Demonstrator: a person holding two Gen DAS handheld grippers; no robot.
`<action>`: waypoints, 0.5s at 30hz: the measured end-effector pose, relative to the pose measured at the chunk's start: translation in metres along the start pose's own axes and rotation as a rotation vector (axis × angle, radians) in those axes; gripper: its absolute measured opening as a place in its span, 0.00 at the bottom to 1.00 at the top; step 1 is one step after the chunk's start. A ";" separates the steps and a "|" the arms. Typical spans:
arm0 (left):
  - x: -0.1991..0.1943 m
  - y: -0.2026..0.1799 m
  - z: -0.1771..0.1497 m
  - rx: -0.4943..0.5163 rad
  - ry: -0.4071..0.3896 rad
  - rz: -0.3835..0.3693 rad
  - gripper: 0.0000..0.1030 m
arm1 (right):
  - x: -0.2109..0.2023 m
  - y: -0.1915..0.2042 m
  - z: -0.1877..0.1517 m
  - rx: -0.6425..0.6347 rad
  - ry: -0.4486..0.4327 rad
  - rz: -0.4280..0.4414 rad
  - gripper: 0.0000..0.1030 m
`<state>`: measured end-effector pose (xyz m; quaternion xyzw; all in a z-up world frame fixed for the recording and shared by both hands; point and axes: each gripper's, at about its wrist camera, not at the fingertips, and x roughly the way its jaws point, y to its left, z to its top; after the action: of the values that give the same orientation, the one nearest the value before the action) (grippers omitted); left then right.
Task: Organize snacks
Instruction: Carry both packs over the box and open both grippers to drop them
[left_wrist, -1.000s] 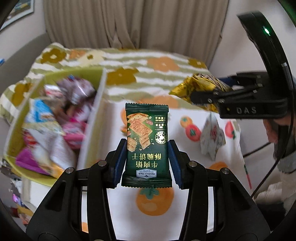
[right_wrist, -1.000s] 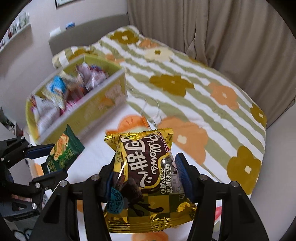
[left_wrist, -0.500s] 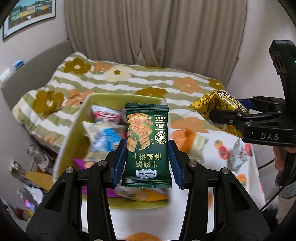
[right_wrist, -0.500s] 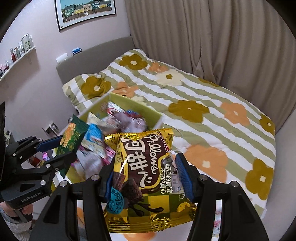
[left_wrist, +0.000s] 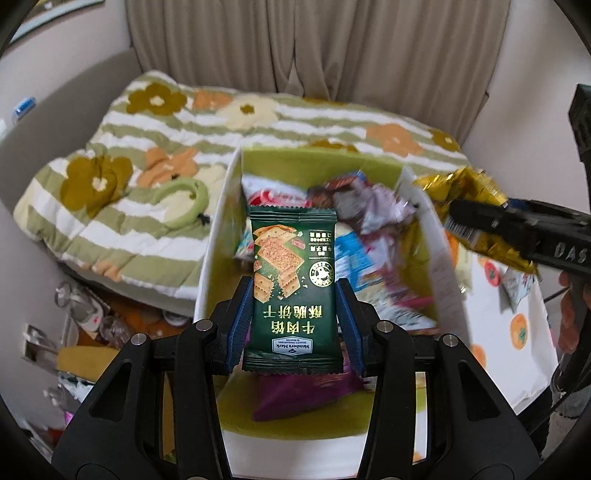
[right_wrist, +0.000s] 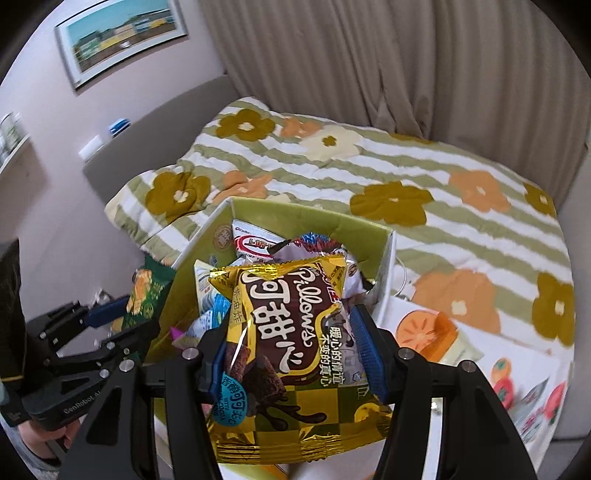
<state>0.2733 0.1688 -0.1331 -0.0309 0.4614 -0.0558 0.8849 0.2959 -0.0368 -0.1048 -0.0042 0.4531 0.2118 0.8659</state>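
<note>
I see a bed with a green-and-white striped quilt printed with orange, olive and cream flowers (right_wrist: 369, 173) filling the background below beige curtains. In front of it sits an open lime-green cardboard box (left_wrist: 317, 158), crammed with mixed snack packets. Beside the box lies a white tablecloth with orange persimmon prints (right_wrist: 424, 332) on the table. My right hand-held gripper (right_wrist: 291, 354) is clamped on a gold foil snack bag with a brown panel (right_wrist: 291, 332) reading "Pillows" plus Chinese lettering; it hangs over the box's near end. My left hand-held gripper (left_wrist: 293, 317) grips a dark green biscuit packet (left_wrist: 293, 288), upright between the blue pads, printed with crackers, gold Chinese characters and a "Member's Mark" label; it hovers above the box.
</note>
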 end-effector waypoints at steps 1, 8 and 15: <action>0.005 0.004 -0.001 0.001 0.006 -0.003 0.40 | 0.005 0.000 0.000 0.027 0.001 -0.007 0.53; 0.021 0.017 -0.010 0.024 0.010 -0.052 0.99 | 0.022 0.007 -0.006 0.104 0.020 -0.061 0.53; 0.018 0.024 -0.017 0.010 0.023 -0.030 0.99 | 0.029 0.006 -0.005 0.141 0.028 -0.091 0.53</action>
<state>0.2714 0.1902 -0.1598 -0.0328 0.4707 -0.0715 0.8788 0.3040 -0.0217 -0.1293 0.0333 0.4784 0.1394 0.8664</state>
